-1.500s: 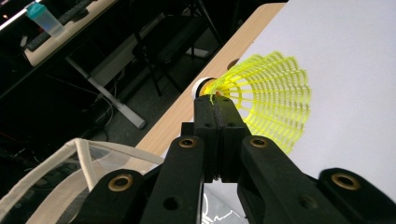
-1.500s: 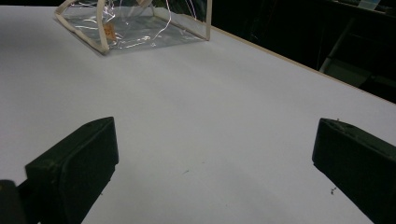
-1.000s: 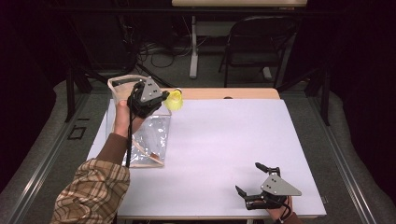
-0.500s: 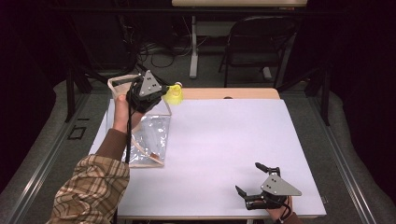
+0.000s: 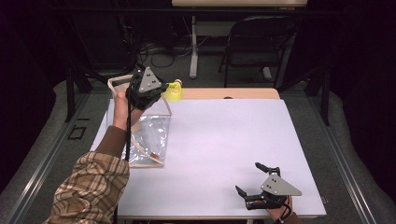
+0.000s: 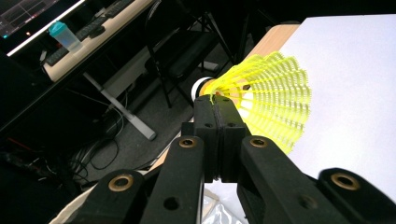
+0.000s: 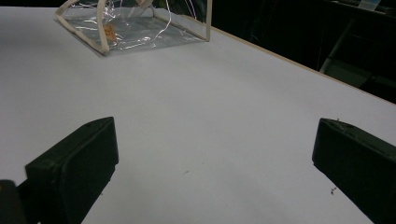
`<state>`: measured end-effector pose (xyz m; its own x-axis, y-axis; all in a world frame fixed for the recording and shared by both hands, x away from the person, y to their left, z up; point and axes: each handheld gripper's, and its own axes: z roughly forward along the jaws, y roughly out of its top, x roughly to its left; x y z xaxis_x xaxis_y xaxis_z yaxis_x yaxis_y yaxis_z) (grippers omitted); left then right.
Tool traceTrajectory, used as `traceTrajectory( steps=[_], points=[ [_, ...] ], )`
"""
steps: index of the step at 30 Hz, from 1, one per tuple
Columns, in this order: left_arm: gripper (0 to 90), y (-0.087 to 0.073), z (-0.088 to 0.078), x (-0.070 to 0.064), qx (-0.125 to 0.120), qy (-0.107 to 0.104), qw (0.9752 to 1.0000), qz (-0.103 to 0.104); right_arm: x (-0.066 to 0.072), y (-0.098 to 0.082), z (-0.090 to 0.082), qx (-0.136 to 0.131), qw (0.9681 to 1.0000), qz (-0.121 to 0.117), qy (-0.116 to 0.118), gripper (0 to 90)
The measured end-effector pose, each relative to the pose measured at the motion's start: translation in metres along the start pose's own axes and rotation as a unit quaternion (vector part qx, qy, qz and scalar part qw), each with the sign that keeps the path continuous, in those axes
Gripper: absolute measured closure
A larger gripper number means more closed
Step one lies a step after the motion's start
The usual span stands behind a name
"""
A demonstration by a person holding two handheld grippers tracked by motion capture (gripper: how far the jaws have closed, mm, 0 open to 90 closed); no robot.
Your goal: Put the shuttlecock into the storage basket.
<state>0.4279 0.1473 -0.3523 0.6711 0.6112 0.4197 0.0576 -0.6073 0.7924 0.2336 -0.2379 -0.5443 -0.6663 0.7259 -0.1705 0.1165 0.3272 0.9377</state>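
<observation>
Upper left: left gripper [image 5: 163, 88] clamped on yellow shuttlecock [image 6: 268, 100] skirt, lifted beside clear zip pouch [image 5: 149, 135], probably to bag it; lower right: right gripper [image 5: 257, 179] parked, jaws apart.

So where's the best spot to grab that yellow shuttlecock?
Probably where the left gripper has it now: low on the skirt next to the white cork of the shuttlecock, coming from the side. The skirt narrows and stiffens there; its wide open end would likely crumple.

The left hand-held gripper [image 5: 164, 88], jaws pressed on the yellow plastic shuttlecock [image 5: 173, 91], has turned, so its grey plate now faces up. It has lifted the shuttlecock slightly toward the far tabletop [image 5: 224, 140] edge.
</observation>
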Motion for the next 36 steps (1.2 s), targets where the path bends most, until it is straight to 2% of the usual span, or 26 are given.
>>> traceTrajectory(
  steps=[36],
  points=[
    [90.0, 0.011, -0.005, 0.013, -0.016, 0.011, 0.9998, -0.005, 0.0, 0.0, 0.0, -0.001, 1.0, 0.002, 0.0, 0.0]
  ],
)
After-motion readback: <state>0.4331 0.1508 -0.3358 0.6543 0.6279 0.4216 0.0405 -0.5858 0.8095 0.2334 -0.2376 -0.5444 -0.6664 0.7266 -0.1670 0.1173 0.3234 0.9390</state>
